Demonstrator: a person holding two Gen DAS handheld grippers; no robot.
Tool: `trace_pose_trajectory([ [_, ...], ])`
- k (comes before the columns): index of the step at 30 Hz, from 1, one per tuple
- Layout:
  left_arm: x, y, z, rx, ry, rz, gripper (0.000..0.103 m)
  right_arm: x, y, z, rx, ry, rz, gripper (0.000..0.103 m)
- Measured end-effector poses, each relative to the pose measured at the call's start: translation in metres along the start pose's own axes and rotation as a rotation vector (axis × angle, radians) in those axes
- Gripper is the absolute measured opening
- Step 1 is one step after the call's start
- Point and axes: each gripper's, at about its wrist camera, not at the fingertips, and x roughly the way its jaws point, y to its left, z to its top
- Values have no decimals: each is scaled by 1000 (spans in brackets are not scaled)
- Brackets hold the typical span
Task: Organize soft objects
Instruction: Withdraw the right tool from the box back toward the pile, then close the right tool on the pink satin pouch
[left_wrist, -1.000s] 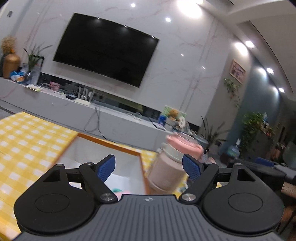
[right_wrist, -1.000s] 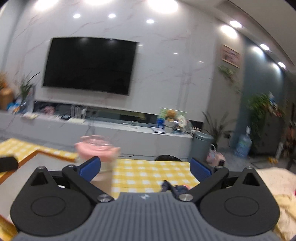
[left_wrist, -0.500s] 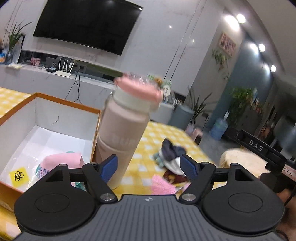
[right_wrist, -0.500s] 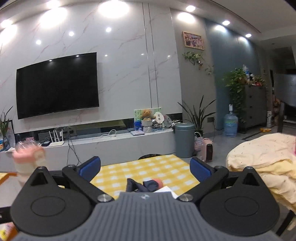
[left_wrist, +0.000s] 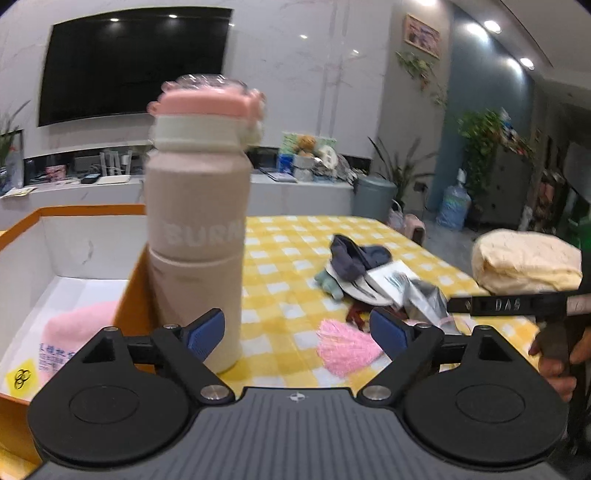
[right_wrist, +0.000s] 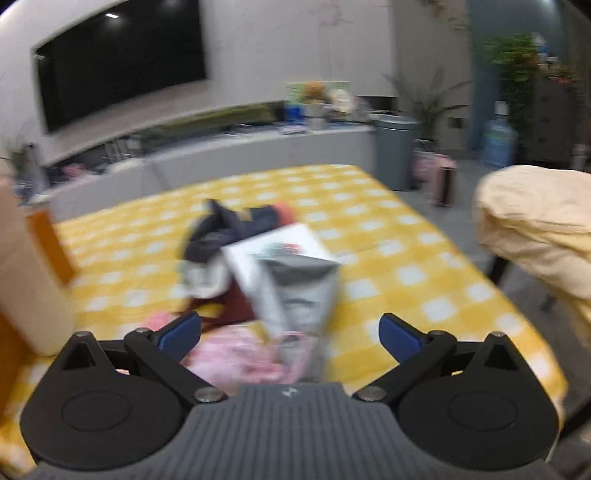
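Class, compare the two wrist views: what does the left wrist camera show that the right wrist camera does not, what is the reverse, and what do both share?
Left wrist only: the inside of the orange-rimmed box holding a pink soft item, the bottle's pink lid, and a hand on the other tool.

Right wrist only: the pile seen head-on, blurred, with a grey packet in front.

Both: the yellow checked tablecloth, the pile, open jaws.

Standing here, the big blocker is that tall pink-capped bottle (left_wrist: 197, 236) parked upright right at the orange box's (left_wrist: 127, 295) wall, smack in front of the left gripper's (left_wrist: 297, 334) left finger, so the straight line into the box is shut off on that side. Between the bottle and the clothes heap (left_wrist: 364, 275) there's a bare strip of yellow checked cloth (left_wrist: 280, 258) a gripper could slide along. Far side and right edge of the table (right_wrist: 413, 258) look open too, with the cream bedding (right_wrist: 535, 221) just off that edge.
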Motion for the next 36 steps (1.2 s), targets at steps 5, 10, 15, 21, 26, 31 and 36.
trace_pose_trajectory([
  [5,3,3,-7,26,42,-34,103,14,36,-4,-169,29,114,100],
  [10,1,5,-10,54,64,-34,103,30,68,-17,-378,87,134,93],
  [15,-4,4,-11,73,70,-49,103,62,53,-19,-348,170,49,80],
  [21,-10,2,-11,102,46,-51,103,69,43,-19,-291,204,24,61],
  [26,-10,2,-11,104,45,-42,103,59,51,-18,-339,166,68,53],
  [31,-12,4,-10,108,42,-30,103,39,52,-6,-309,103,161,53],
  [36,-10,9,-11,105,60,-17,103,13,39,9,-147,-6,301,53],
])
